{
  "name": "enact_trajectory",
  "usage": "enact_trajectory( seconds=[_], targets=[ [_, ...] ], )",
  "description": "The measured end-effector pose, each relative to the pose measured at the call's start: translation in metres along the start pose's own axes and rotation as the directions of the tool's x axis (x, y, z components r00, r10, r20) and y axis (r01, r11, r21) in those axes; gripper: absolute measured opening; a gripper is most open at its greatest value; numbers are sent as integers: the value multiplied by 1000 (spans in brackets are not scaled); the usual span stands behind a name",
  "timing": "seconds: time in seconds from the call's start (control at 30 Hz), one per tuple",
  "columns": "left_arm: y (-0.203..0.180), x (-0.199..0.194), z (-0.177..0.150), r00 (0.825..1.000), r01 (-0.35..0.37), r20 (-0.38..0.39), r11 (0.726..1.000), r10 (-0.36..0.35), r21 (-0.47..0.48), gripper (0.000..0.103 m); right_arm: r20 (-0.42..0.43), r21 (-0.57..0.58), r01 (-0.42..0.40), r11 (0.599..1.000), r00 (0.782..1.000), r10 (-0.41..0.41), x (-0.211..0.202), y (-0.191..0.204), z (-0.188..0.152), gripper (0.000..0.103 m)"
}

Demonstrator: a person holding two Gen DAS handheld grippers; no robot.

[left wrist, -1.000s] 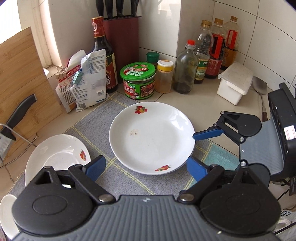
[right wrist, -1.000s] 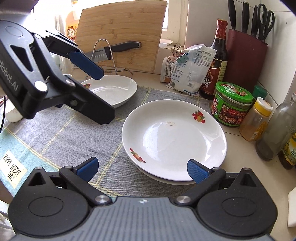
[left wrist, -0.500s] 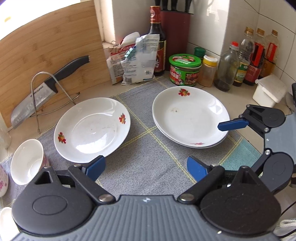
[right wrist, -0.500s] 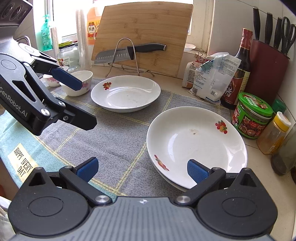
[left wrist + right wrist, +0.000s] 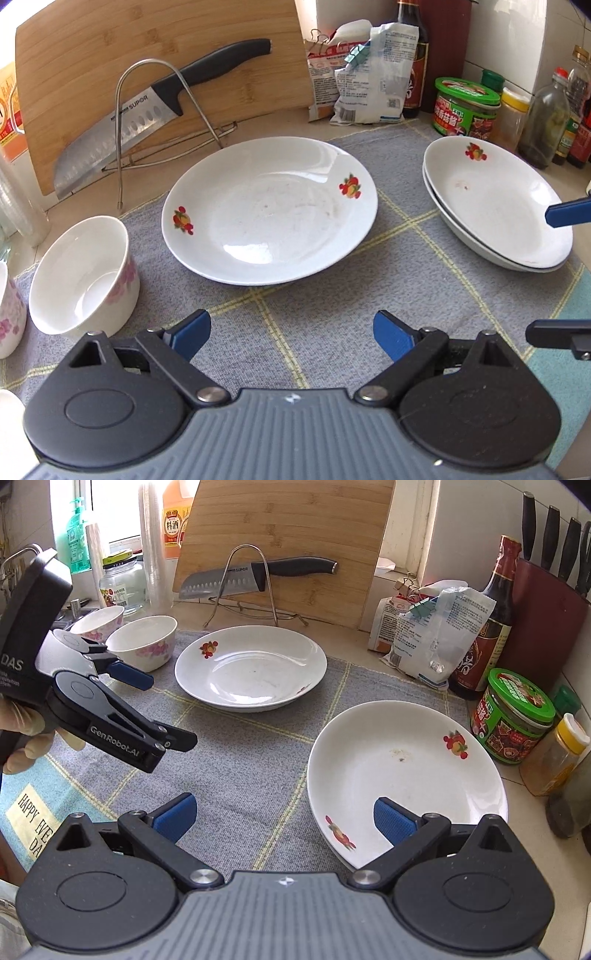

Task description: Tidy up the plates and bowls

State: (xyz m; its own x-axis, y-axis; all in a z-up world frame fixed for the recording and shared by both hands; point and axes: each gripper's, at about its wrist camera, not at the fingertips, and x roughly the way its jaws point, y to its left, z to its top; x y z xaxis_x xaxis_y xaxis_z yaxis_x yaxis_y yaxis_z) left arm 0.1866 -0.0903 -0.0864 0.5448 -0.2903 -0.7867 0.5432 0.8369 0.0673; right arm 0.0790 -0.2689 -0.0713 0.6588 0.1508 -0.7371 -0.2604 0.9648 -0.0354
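Note:
A single white plate (image 5: pixel 269 210) with fruit motifs lies mid-mat, just ahead of my left gripper (image 5: pixel 291 332), which is open and holds nothing. To the right sits a stack of two matching plates (image 5: pixel 495 206). Two white bowls with pink flowers stand at the left, one (image 5: pixel 85 277) near the plate and another (image 5: pixel 9 314) at the edge. In the right wrist view my right gripper (image 5: pixel 284 816) is open, its right pad over the near rim of the stack (image 5: pixel 402 779). The left gripper (image 5: pixel 166 710) hovers left of the single plate (image 5: pixel 251 668), in front of the bowls (image 5: pixel 142 642).
A grey checked mat (image 5: pixel 332 354) lies under the dishes. Behind them a knife (image 5: pixel 147 110) rests on a wire rack against a wooden cutting board (image 5: pixel 147 48). Clipped bags (image 5: pixel 436 635), a dark sauce bottle (image 5: pixel 487 620), a green jar (image 5: pixel 513 716), a knife block (image 5: pixel 543 627) and bottles line the back right.
The left gripper swung left and sank, from facing the stack to facing the single plate; the bowls came into view. The right gripper drifted left, so the stack now sits to its right.

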Motion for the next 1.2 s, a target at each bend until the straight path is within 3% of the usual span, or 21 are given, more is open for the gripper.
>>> enact_trajectory(
  seconds=[0.23,0.33,0.5,0.9,1.2],
  targets=[
    [17,15,-10,998,68,4,998,-68,-17,96,-20,-12,25,1000,999,-25,18,9,25,103],
    [19,18,-9,998,66,17,998,-66,-17,102,-35,-32,28,999,999,-29,25,11,33,103],
    [21,23,-6,997,65,32,997,-64,-29,103,-60,-69,8,998,998,-12,42,7,46,103],
    [23,38,4,997,15,71,996,-8,-92,103,-78,-182,-105,978,993,92,87,-11,92,103],
    [24,41,5,996,9,87,995,-1,-97,103,-127,-239,-201,950,976,174,129,-18,122,103]
  ],
)
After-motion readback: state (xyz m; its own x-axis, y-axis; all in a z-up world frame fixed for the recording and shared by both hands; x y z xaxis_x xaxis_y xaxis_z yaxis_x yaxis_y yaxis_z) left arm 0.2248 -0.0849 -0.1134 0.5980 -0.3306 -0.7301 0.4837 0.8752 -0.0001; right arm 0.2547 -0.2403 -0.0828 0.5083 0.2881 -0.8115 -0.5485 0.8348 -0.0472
